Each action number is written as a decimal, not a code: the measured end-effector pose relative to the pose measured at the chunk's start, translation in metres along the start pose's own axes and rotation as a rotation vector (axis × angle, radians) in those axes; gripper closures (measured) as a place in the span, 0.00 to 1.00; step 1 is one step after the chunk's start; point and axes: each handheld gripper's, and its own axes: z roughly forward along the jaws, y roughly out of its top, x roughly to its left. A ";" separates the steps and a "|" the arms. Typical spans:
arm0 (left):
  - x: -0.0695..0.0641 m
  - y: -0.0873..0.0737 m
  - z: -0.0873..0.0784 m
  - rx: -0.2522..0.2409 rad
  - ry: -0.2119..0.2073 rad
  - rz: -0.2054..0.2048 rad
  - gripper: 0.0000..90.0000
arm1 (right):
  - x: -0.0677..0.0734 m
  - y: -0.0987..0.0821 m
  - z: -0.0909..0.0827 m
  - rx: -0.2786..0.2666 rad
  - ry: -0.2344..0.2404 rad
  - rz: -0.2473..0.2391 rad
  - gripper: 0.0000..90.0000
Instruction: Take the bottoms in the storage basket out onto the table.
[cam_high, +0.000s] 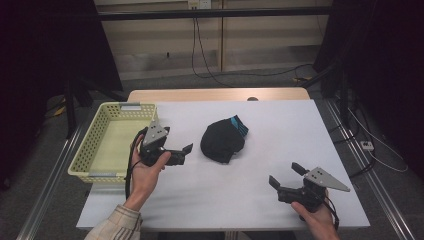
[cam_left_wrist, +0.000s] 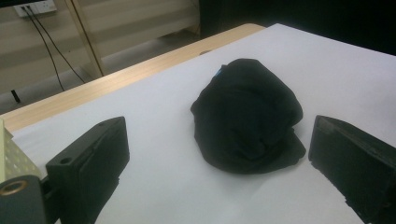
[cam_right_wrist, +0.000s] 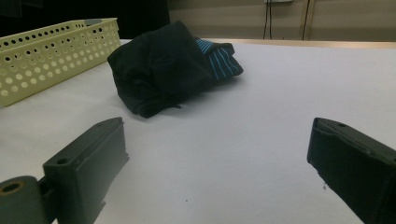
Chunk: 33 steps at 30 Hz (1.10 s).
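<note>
Left gripper (cam_high: 184, 151): jaws spread wide apart, nothing between them. In the left gripper view they frame the black bundled garment (cam_left_wrist: 247, 116), which lies just ahead of them on the bench, apart from both. The gripper hangs just above the bench surface, held by the person's left hand (cam_high: 145, 175), beside the near right corner of the yellow basket (cam_high: 95, 145).

Right gripper (cam_high: 286, 176): jaws likewise spread, holding nothing. It sits low at the near right part of the bench, well apart from the garment, held by the right hand (cam_high: 317, 215). In the right gripper view the garment (cam_right_wrist: 163, 67) lies farther off, ahead and to the left.

Garment (cam_high: 222, 140): a dark rolled lump near the middle of the white bench (cam_high: 280, 130), resting flat on it, touching neither gripper. A blue-striped band (cam_high: 240, 125) shows at its far right end.

Basket: perforated, pale yellow, at the left edge of the bench, near the garment but not touching it. Its contents cannot be made out.
</note>
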 end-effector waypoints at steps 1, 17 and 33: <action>0.000 -0.001 -0.001 0.003 -0.002 -0.006 0.06 | 0.000 0.000 0.000 0.001 0.000 0.000 0.05; 0.000 -0.019 -0.020 -0.005 0.010 -0.001 0.06 | 0.000 0.000 0.000 0.000 0.000 0.000 0.05; -0.010 -0.036 -0.040 0.005 0.015 -0.007 0.06 | 0.001 0.000 0.001 0.000 0.002 0.003 0.05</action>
